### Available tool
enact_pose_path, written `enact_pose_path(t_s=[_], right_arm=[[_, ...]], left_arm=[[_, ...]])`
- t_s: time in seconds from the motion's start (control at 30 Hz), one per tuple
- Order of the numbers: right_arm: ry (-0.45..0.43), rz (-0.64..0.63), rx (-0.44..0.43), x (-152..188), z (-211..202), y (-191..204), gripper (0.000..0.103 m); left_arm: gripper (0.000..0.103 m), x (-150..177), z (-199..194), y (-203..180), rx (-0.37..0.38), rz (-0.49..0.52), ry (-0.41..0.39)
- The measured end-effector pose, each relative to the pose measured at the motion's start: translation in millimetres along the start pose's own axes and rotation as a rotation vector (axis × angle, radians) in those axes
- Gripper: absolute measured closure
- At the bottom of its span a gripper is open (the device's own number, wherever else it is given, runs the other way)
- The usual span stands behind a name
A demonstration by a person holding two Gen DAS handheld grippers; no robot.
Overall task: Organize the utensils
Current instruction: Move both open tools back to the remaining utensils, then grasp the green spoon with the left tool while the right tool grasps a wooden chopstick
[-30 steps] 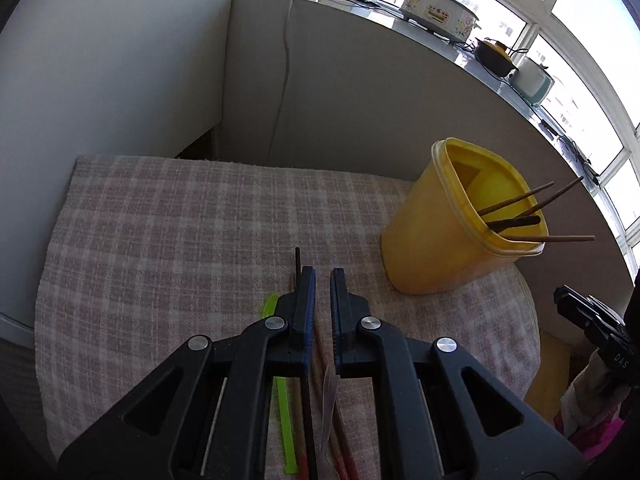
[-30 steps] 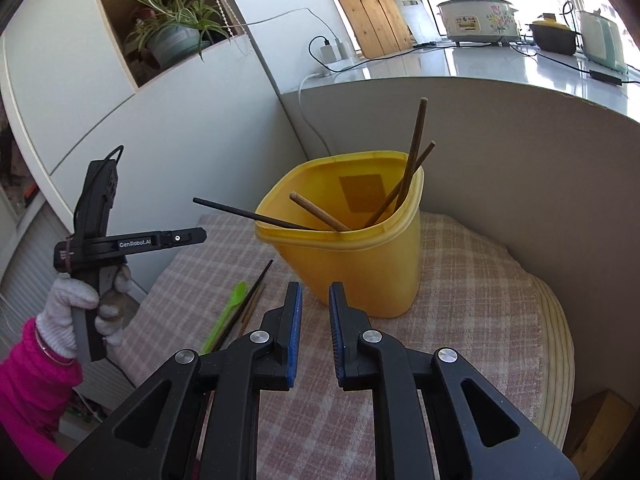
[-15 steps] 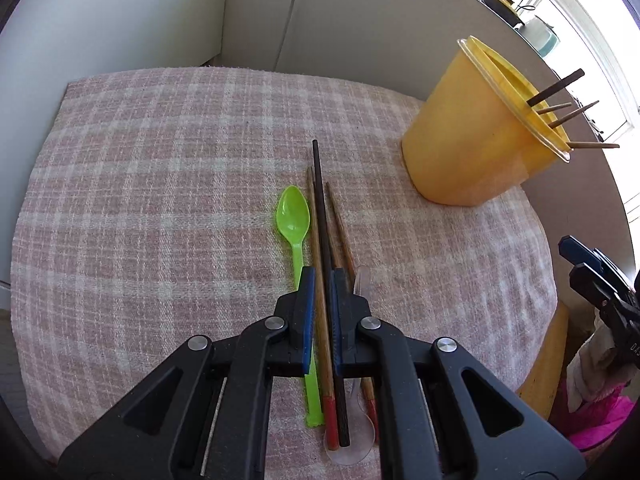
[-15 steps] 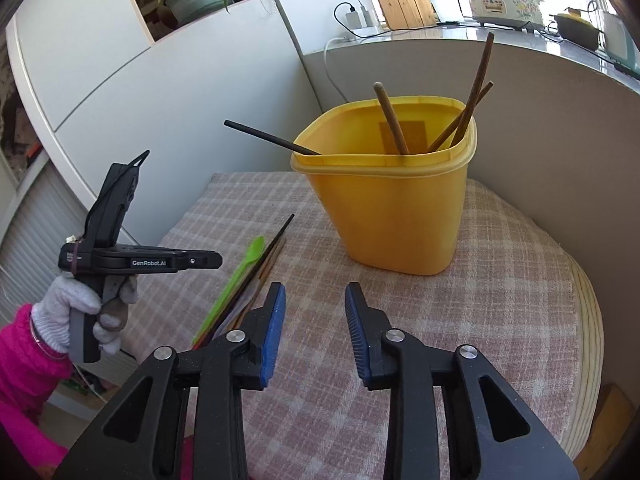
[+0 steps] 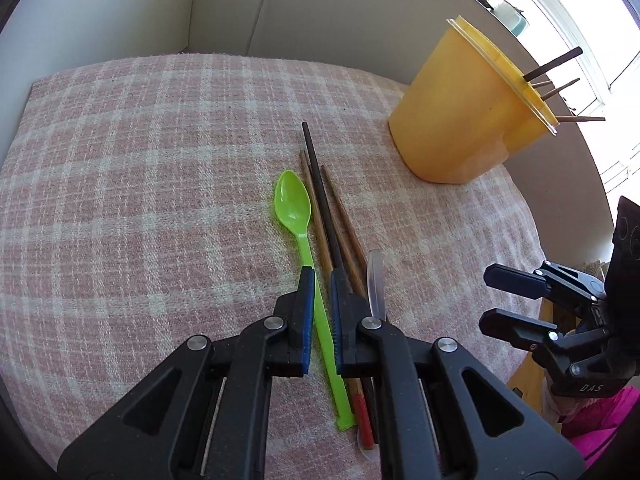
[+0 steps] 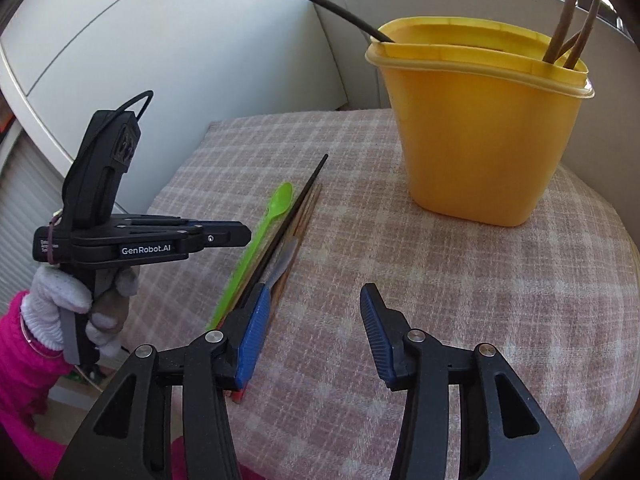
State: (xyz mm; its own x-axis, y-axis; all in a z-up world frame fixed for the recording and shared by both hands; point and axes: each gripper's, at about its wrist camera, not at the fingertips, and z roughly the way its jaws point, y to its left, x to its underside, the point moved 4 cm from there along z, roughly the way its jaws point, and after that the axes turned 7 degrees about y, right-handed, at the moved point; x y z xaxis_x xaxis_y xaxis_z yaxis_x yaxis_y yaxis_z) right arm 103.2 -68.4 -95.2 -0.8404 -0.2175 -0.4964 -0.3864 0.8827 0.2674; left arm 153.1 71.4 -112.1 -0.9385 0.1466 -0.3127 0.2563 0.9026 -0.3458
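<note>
Utensils left to sort lie in a tight bundle on the pink-and-white checked cloth (image 5: 160, 200) covering the counter, near the yellow plastic tub (image 5: 460, 120): a lime-green plastic spoon (image 5: 294, 208), a long black chopstick (image 5: 316, 172), brown wooden chopsticks (image 5: 340, 216) and a clear plastic spoon (image 5: 376, 280), all just beside one another on the side away from the tub's base. Several chopsticks (image 6: 560, 20) are already stood in the tub, so the task is judged partly done.

The pick-up step is judged to be in hand. The left gripper (image 5: 320, 304) is held low over the bundle, its fingers narrow and just starting to part; the green spoon's handle is seen in the gap, but no pressing of the pads on it can be made out. The right gripper (image 6: 312, 320) is held near the bundle's near end, tub ahead of it, its fingers spread about halfway and opening, nothing between them.

Next move, as judged: one utensil is to be singled out from its touching neighbours, the fingers closed squarely on its handle, then it is to be lifted and carried over the tub's rim. Dragging adjacent chopsticks along is the likely risk.
</note>
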Motion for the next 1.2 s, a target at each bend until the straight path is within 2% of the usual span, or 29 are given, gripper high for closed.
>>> enact_pose_path(t_s=[0.07,0.3,0.5,0.6,0.73,0.77,0.93,1.1,1.2], right_arm=[[0.038,0.016,-0.004,1,10,3,0.058],[0.139,0.049,0.007,1,48,12,0.077],[0.171,0.072,-0.009,1,65,15,0.080],[0.170,0.066,-0.012,-2,65,17,0.080],[0.182,0.050,-0.014,-6,71,23,0.081],[0.187,0.042,-0.005,-8,73,24,0.085],[0.219,0.042,0.003,-20,84,26,0.088],[0.250,0.048,0.023,-29,90,22,0.088],[0.260,0.056,0.022,-37,93,20,0.090]], left_arm=[[0.085,-2,1,2,0.015,0.004,0.000],[0.085,-13,11,4,0.019,0.032,0.012],[0.085,-18,29,5,0.003,0.029,0.027],[0.093,-20,31,11,-0.002,0.018,0.023],[0.093,-19,29,12,-0.020,0.029,0.016],[0.093,-19,29,12,-0.024,0.032,0.016],[0.093,-15,25,13,-0.049,0.041,0.020],[0.093,-18,25,18,-0.057,0.014,0.053],[0.093,-24,27,15,-0.057,0.035,0.058]])
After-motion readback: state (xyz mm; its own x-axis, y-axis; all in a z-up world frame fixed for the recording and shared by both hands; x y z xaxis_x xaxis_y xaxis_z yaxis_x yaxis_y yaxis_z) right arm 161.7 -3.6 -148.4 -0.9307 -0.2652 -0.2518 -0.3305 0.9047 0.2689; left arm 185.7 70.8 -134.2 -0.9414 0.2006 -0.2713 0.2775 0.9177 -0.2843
